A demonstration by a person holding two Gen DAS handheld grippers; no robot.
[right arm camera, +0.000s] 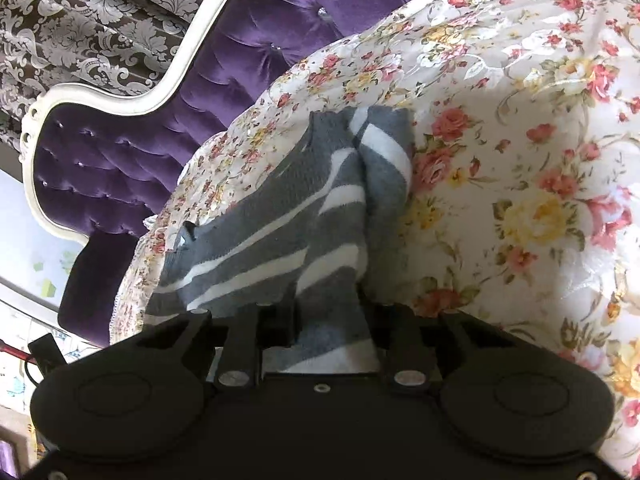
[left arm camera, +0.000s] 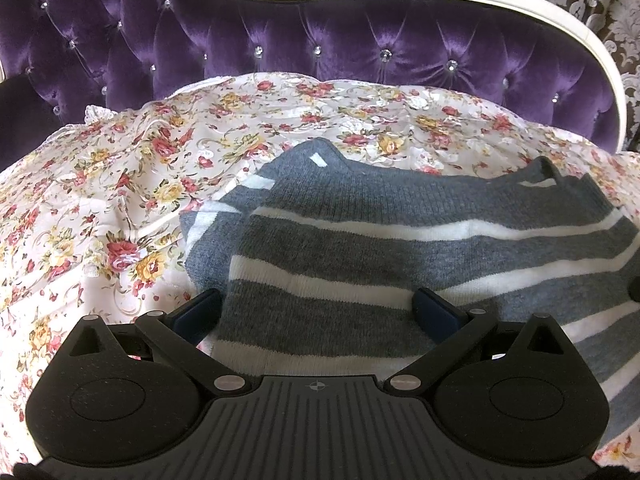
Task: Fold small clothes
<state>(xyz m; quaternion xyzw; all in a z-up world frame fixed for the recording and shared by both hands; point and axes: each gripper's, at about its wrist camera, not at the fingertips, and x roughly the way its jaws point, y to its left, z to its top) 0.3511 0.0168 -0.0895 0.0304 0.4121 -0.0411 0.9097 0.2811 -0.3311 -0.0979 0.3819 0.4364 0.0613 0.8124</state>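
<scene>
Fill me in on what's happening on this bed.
A person working two handheld grippers is folding a small grey-and-white striped sweater on a floral bedspread, in front of a purple tufted headboard. The left gripper stands open, its fingers straddling the sweater's near edge without pinching it. The right gripper has narrowed around a bunch of the sweater at another edge and seems to grip it. One part already lies folded over the body.

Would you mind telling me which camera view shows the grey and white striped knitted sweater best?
The left wrist view: the grey and white striped knitted sweater spreads broadly there, showing its neckline and a sleeve. The right wrist view shows the sweater bunched and partly hidden, with the right gripper closed around its edge.
</scene>
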